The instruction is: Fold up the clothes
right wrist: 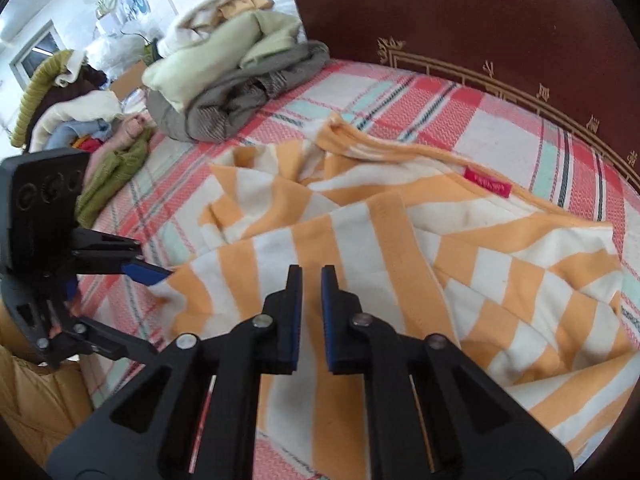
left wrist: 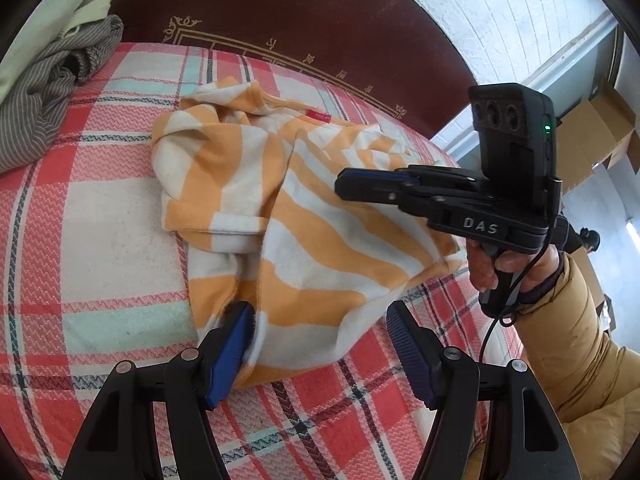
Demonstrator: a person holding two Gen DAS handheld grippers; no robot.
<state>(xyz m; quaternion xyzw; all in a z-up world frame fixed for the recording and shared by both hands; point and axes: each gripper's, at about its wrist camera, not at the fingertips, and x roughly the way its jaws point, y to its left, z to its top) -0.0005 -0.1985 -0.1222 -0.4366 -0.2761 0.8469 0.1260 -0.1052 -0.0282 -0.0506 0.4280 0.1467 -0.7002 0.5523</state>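
An orange-and-white striped garment (left wrist: 280, 216) is seen lying crumpled on the plaid bedspread (left wrist: 100, 216), in front of the dark headboard (left wrist: 280, 8); the step in hand is judged to be the early one of laying it out flat before any fold is made. The left gripper (left wrist: 320, 344) is held wide open at the garment's near edge, with cloth touching its left pad and nothing pinched. The right gripper (right wrist: 311, 292) is held over the middle of the cloth with only a narrow gap between the pads, and nothing is gripped. For the next move, a hem or corner would need to be taken and drawn outward. The garment's sleeves and neckline cannot be made out among the bunched folds, and its red label (right wrist: 488, 187) cannot be read. A heap of other clothes (right wrist: 232, 76) is partly cut off.
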